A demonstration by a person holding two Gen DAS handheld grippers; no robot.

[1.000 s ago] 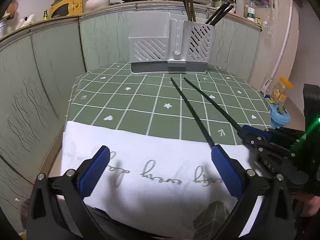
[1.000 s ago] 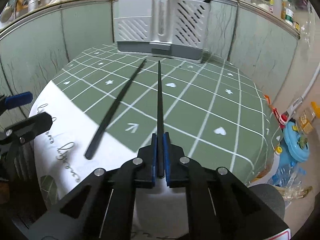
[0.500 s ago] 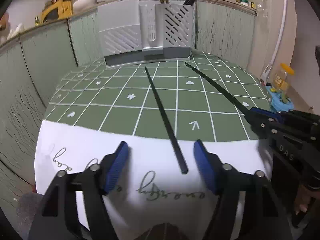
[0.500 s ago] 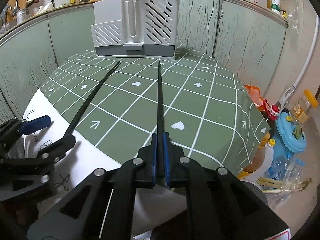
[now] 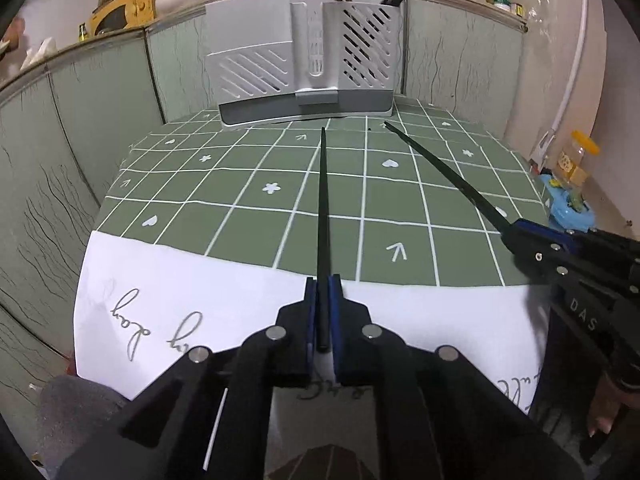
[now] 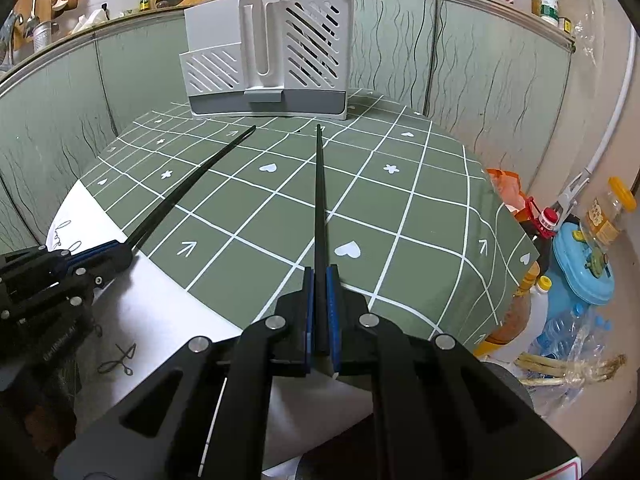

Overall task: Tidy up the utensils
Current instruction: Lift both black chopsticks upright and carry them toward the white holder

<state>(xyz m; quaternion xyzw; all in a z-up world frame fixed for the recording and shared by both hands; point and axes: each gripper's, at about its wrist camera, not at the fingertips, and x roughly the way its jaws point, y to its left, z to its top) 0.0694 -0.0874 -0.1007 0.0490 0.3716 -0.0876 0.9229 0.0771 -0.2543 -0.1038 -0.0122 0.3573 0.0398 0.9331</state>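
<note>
Two long black chopsticks point toward the grey utensil holder (image 5: 304,64) at the table's far end. My left gripper (image 5: 322,284) is shut on the thick end of one chopstick (image 5: 322,208), whose tip reaches toward the holder's base. My right gripper (image 6: 319,276) is shut on the other chopstick (image 6: 319,192). In the left wrist view the right gripper (image 5: 516,228) shows at the right with its chopstick (image 5: 440,168). The left gripper (image 6: 120,250) and its chopstick (image 6: 192,184) show at the left of the right wrist view. The holder (image 6: 272,60) has brown and black sticks in its right compartment.
A green checked cloth (image 5: 240,184) covers the table, with a white lettered sheet (image 5: 200,288) at the near edge. Pale green panels (image 5: 80,120) wall the back and left. Bottles, a blue container (image 6: 584,264) and bags crowd the floor at the right. A shelf of kitchenware runs behind.
My left gripper moved over the loose chopstick on the white sheet and closed on its end. The right gripper kept its hold on the other chopstick and shifted slightly.
</note>
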